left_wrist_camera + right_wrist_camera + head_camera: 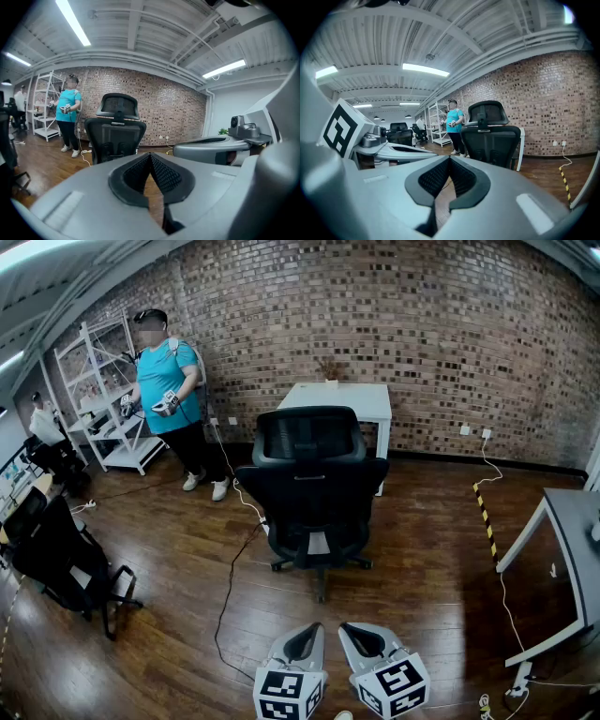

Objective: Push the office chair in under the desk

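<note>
From the head view, the black office chair (314, 488) stood on the wooden floor just in front of the white desk (339, 401), its back toward the camera. The left gripper (307, 638) and right gripper (356, 636) hung side by side, well short of the chair.

In the left gripper view, the jaws met tip to tip around nothing, and the chair stood ahead.

In the right gripper view, the jaws were likewise pressed together and empty, with the chair beyond them.

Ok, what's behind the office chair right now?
A white desk stands behind the office chair, by the brick wall, with a small plant on top. The chair's back covers most of the space under the desk.
</note>
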`<state>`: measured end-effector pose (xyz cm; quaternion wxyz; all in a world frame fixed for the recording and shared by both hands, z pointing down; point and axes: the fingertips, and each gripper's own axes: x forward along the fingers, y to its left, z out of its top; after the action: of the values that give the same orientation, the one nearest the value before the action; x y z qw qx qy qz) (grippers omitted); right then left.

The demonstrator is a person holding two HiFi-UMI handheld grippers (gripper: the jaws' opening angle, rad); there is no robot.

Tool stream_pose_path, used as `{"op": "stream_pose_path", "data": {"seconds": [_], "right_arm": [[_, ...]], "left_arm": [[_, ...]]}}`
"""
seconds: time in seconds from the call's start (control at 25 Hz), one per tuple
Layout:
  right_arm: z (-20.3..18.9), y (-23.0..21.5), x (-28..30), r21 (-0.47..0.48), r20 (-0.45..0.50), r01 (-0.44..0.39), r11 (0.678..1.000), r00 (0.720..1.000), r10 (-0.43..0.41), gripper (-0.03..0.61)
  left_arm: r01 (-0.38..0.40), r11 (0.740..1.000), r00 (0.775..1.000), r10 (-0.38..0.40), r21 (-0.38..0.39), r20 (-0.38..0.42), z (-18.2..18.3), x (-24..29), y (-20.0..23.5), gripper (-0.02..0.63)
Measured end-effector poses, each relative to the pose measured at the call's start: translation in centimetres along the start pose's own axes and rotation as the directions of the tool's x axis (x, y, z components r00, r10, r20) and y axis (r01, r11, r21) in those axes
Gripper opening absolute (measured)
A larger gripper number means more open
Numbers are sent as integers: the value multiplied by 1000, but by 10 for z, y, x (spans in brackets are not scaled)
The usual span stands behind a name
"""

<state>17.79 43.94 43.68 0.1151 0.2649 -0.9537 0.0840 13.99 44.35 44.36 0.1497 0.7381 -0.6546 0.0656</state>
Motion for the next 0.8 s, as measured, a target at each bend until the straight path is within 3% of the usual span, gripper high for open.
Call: {"op": "stream_pose_path", "data": {"seconds": [0.36,0.8], "right_arm": [[2,-9,-7,-5,24,-12,1000,1000,12,2],[11,-47,38,-37,41,7,999,999,-5,2]], "left_arm": [[-14,1000,999,14,-7,29,9,0,-4,15],[4,1000,998,-2,-22,69,21,52,23,15]]}}
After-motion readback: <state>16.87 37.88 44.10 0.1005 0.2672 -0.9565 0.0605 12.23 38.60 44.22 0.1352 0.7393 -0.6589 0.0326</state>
